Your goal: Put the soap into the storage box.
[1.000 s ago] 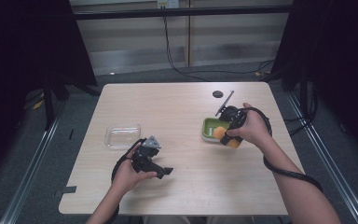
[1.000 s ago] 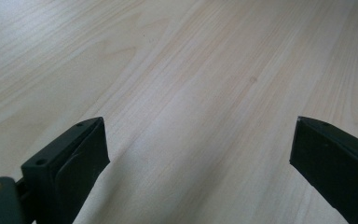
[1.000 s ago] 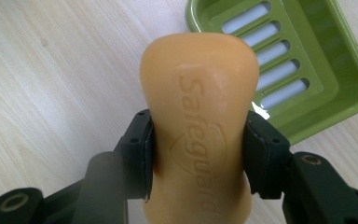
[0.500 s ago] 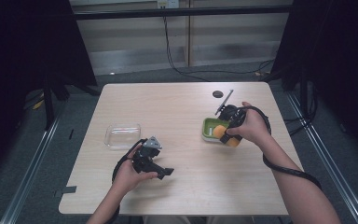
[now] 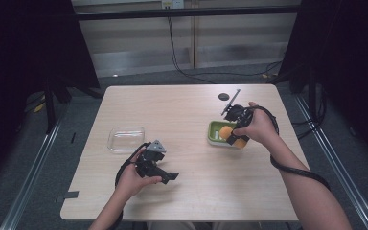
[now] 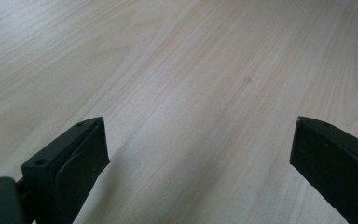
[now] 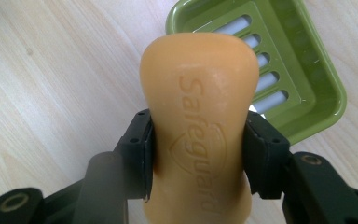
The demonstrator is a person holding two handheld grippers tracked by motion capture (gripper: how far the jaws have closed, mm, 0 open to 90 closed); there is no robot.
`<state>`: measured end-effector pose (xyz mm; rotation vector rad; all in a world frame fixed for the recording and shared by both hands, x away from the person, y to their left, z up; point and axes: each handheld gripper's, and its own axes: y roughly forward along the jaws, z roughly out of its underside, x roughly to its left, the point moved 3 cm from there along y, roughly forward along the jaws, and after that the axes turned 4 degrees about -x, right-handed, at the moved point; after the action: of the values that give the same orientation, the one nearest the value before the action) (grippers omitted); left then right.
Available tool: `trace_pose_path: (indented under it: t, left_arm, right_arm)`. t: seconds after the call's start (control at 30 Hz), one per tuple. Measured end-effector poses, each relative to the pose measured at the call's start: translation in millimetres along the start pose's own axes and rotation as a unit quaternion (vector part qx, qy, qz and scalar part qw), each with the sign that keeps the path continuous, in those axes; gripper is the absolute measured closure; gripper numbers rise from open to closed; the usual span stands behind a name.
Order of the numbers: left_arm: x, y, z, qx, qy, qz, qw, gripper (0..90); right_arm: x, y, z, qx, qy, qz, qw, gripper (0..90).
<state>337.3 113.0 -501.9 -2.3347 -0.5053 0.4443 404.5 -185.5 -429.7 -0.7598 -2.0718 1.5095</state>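
Step in hand: placing soap into dish. Right gripper [image 7: 198,154] had its fingers [image 7: 137,154] clamped on the orange soap bar [image 7: 200,121], held just above the near edge of the green soap dish [image 7: 307,70] on the worktop [image 5: 182,115]. Left gripper [image 6: 198,154] idle w/ fingers wide, nothing btwn them. Next move prob. called for carrying the bar over the slats, lowering, then releasing.
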Motion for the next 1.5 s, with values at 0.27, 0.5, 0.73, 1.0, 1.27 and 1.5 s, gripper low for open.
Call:
trace_pose_path:
  t: [0.27,0.5,0.73,1.0,1.27,1.5]
  left_arm:
    - [0.3,-1.0,-0.5,-0.001,0.000,0.003,1.0000,3.9]
    - [1.0,-1.4,-0.7,-0.003,-0.002,0.001,1.0000,3.9]
    - [1.9,-2.6,-1.5,-0.014,-0.004,-0.004,0.9999,3.9]
    - [2.5,-4.4,-1.5,-0.005,-0.006,-0.003,1.0000,3.9]
    - [1.8,-2.8,-1.3,-0.013,-0.007,-0.002,0.9999,3.9]
    - [0.6,-0.4,-1.3,-0.012,-0.006,0.000,0.9999,3.9]
  right_arm:
    - [-2.6,-2.1,-4.3,0.002,-0.004,0.001,1.0000,50.9]
    - [-4.7,-3.1,-6.6,-0.001,-0.009,-0.004,0.9999,50.9]
    - [-7.6,-1.1,-6.8,0.000,-0.010,-0.004,0.9999,51.0]
    - [-12.1,-0.8,-7.8,0.005,-0.016,0.006,0.9998,50.9]
    - [-15.8,1.6,-9.2,0.005,-0.027,0.000,0.9996,51.0]
    - [-18.0,3.5,-10.5,0.006,-0.030,-0.002,0.9995,50.9]
